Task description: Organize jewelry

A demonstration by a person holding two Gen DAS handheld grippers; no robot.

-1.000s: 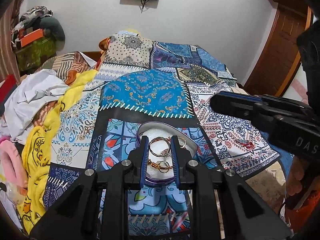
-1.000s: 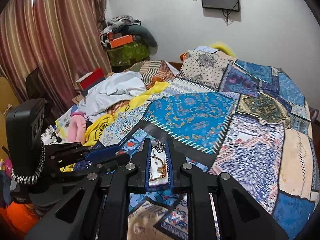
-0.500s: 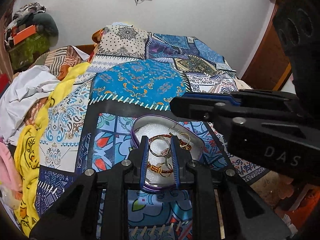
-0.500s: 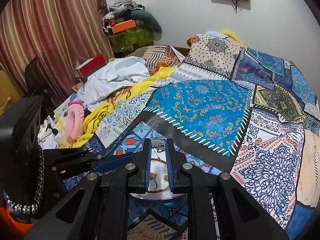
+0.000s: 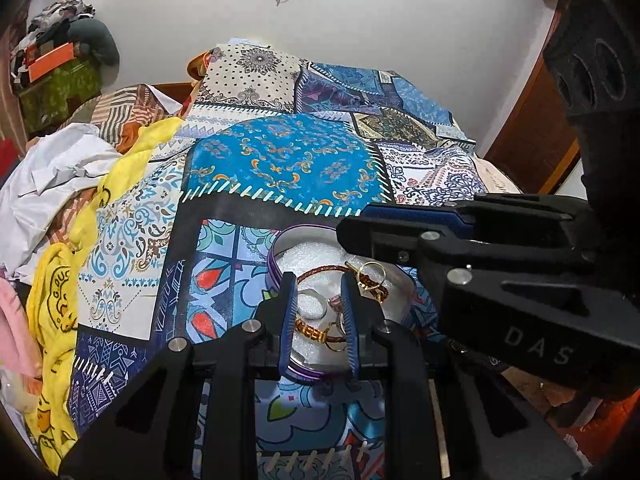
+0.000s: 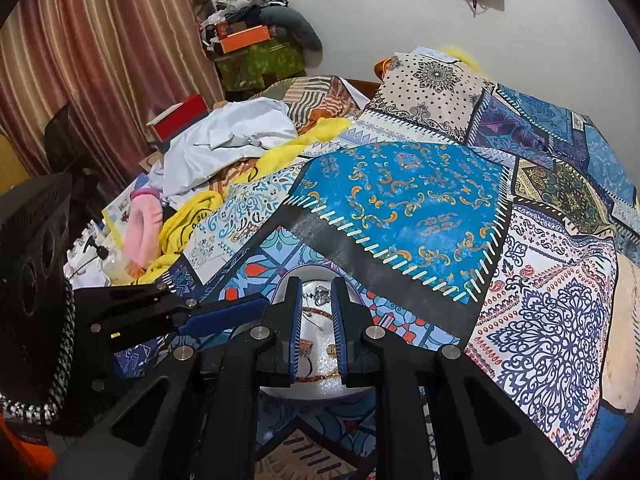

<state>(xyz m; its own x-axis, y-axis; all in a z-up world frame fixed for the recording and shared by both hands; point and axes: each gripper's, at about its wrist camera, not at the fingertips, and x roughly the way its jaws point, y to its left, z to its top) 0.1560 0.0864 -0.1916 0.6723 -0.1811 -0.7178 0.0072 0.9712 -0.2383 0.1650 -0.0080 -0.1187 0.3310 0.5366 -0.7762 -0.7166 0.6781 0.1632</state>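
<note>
Two views. Left wrist: the left gripper (image 5: 318,322), fingers apart and holding nothing, frames a tin (image 5: 280,249) of jewelry: a braided bracelet (image 5: 320,271) ahead, a gold chain (image 5: 310,326) between them; the right gripper (image 5: 356,226) reaches over from the right. Right wrist: its fingers (image 6: 295,320), narrowly apart, hover above the tin (image 6: 308,390), a pendant (image 6: 321,291) between their tips.

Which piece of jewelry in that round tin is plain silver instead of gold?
The plain silver ring, lying on the white foam between the left gripper fingers. The red-gold braided bangle and gold chain bracelet around it are coloured.
</note>
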